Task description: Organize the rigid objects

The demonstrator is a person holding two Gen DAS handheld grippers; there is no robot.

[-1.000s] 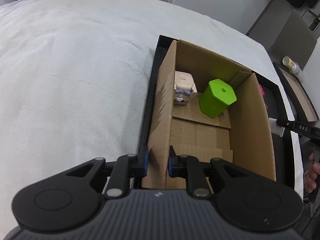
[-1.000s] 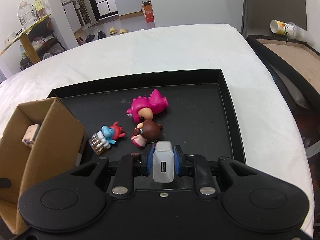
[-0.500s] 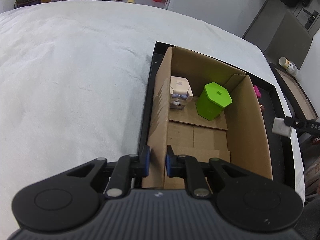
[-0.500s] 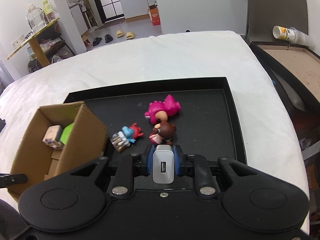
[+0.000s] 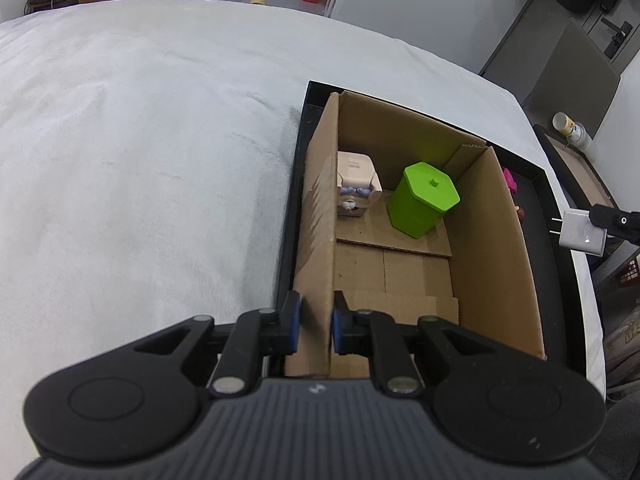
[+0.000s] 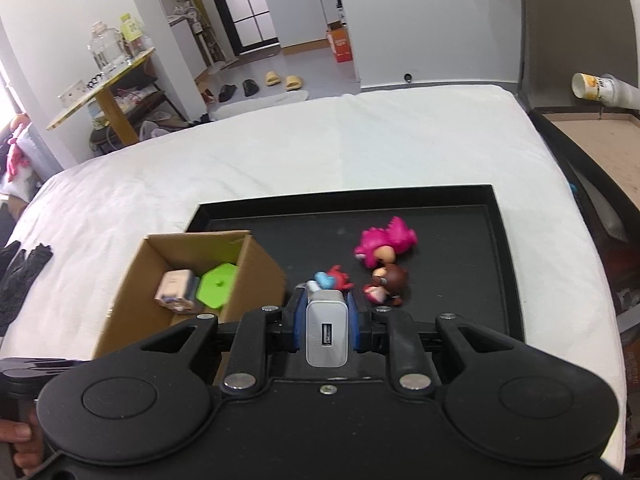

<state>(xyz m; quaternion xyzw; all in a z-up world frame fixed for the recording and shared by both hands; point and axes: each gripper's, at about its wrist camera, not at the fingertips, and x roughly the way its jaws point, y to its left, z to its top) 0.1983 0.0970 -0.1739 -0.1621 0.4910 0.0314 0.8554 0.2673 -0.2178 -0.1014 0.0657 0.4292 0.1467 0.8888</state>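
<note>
An open cardboard box (image 5: 492,248) stands in a black tray (image 5: 560,280). It holds a green hexagonal container (image 5: 422,204) and a small cream figure box (image 5: 356,188). My left gripper (image 5: 313,326) is shut on the box's left wall. My right gripper (image 6: 325,322) is shut on a white USB charger (image 6: 326,330) and holds it above the tray, right of the box; the charger (image 5: 582,234) also shows in the left wrist view. On the tray lie a pink toy (image 6: 386,240), a brown-haired doll (image 6: 386,282) and a small blue-red figure (image 6: 334,278).
The tray (image 6: 504,260) rests on a white cloth-covered surface (image 6: 320,160). A second dark tray with a brown base (image 6: 592,140) and a cup (image 6: 600,88) are to the right. Black gloves (image 6: 20,276) lie at the left.
My right gripper has lifted and drawn back with the charger, so the box and more of the tray show. My left gripper stays clamped on the box wall.
</note>
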